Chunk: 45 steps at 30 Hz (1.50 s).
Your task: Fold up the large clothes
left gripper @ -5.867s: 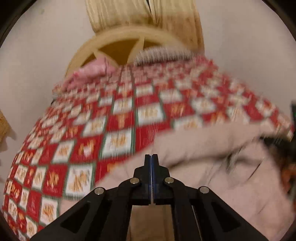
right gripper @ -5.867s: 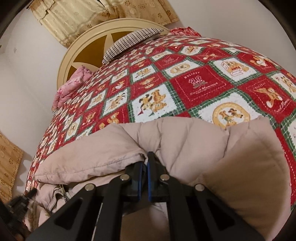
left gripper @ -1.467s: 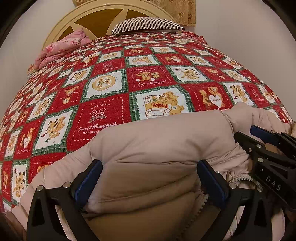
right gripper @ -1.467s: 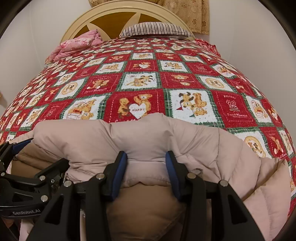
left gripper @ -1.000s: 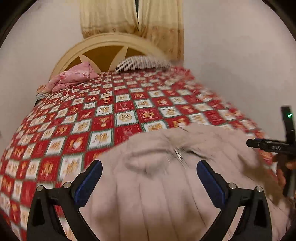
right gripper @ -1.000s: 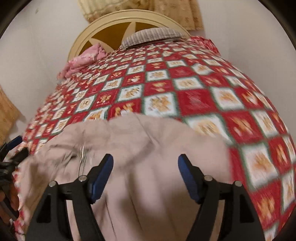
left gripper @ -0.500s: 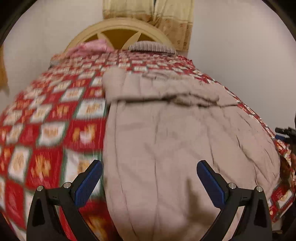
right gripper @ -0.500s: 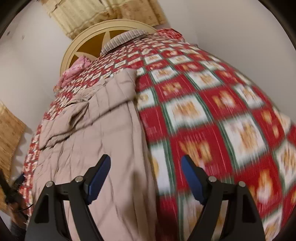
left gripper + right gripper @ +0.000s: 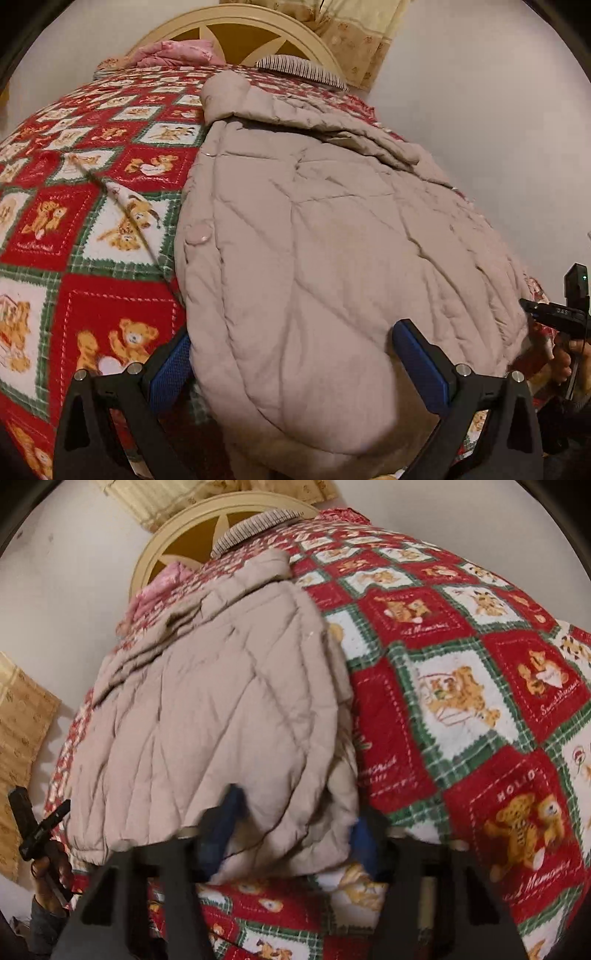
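Observation:
A beige quilted coat (image 9: 332, 229) lies spread lengthwise on the bed, collar toward the headboard, hem nearest me. My left gripper (image 9: 295, 369) straddles the hem's left part; its blue pads (image 9: 170, 369) stand wide apart and clear of the fabric as the jaws are closing slightly. In the right wrist view the coat (image 9: 221, 701) ends at its right hem corner, and my right gripper (image 9: 295, 830) is closing on that corner, with blurred pads (image 9: 225, 823) pushing into the bunched fabric. Each gripper also shows at the edge of the other's view, held in a hand.
The bed is covered by a red, white and green teddy-bear quilt (image 9: 92, 221). At the far end stand a cream headboard (image 9: 236, 33), a striped pillow (image 9: 299, 70) and a pink bundle (image 9: 173, 51). A pale wall runs along the bed's right side.
Both grippers drew back from the collar end to the near hem, and the coat now lies flat and stretched out. The right jaws went from wide apart to narrowed around the hem corner.

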Each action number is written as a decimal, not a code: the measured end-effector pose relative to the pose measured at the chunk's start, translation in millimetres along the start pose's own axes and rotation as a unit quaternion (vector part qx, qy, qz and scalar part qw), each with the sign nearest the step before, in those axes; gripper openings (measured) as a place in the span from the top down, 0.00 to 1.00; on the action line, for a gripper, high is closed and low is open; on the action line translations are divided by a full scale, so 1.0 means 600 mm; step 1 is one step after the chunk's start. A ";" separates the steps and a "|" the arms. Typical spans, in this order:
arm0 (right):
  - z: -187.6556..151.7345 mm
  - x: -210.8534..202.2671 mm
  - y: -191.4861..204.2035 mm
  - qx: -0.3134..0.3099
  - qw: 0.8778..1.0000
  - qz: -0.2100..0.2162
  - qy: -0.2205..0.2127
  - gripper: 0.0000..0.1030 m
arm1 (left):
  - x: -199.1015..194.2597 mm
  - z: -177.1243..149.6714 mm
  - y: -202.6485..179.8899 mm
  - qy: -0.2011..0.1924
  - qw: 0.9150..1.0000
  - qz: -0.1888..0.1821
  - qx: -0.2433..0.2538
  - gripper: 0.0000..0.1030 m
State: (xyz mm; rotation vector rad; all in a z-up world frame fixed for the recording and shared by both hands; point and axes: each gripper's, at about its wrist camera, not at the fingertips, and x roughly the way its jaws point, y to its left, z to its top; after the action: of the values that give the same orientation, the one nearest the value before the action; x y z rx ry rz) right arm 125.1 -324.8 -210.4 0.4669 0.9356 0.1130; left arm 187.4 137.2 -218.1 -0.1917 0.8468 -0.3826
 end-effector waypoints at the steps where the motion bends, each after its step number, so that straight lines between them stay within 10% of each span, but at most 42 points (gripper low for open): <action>1: 0.001 -0.002 -0.002 0.003 1.000 0.010 0.001 0.82 | -0.008 -0.002 -0.005 -0.011 1.000 0.006 0.011 0.37; 4: 0.003 -0.021 0.002 0.002 1.000 0.025 -0.004 0.87 | -0.046 0.000 -0.012 -0.026 0.999 0.007 0.046 0.87; 16: 0.002 -0.283 0.041 -0.012 0.981 0.144 -0.128 0.90 | -0.305 0.064 -0.069 -0.157 0.969 -0.178 0.067 0.90; 24: 0.185 -0.275 0.089 0.003 0.962 0.181 -0.203 0.91 | -0.224 0.238 -0.053 -0.153 0.970 -0.179 0.066 0.89; 30: 0.339 -0.132 0.115 0.035 0.974 0.133 -0.179 0.91 | -0.131 0.337 0.012 -0.076 0.985 -0.152 0.008 0.80; 39: 0.410 0.003 0.093 0.059 0.984 0.093 -0.139 0.91 | -0.125 0.351 0.045 -0.042 0.988 -0.144 0.032 0.74; 42: 0.427 0.048 0.082 0.075 0.986 0.076 -0.128 0.91 | -0.147 0.358 0.067 -0.088 0.993 -0.071 0.028 0.22; 45: 0.437 0.086 0.078 0.085 0.987 0.078 -0.109 0.91 | -0.158 0.356 0.079 -0.142 0.989 -0.051 -0.003 0.13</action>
State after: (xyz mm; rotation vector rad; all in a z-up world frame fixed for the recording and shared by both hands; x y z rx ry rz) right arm 369.8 -356.4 -97.4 0.6973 0.6951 0.1224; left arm 304.8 222.0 -28.6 -0.2894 0.5587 -0.4366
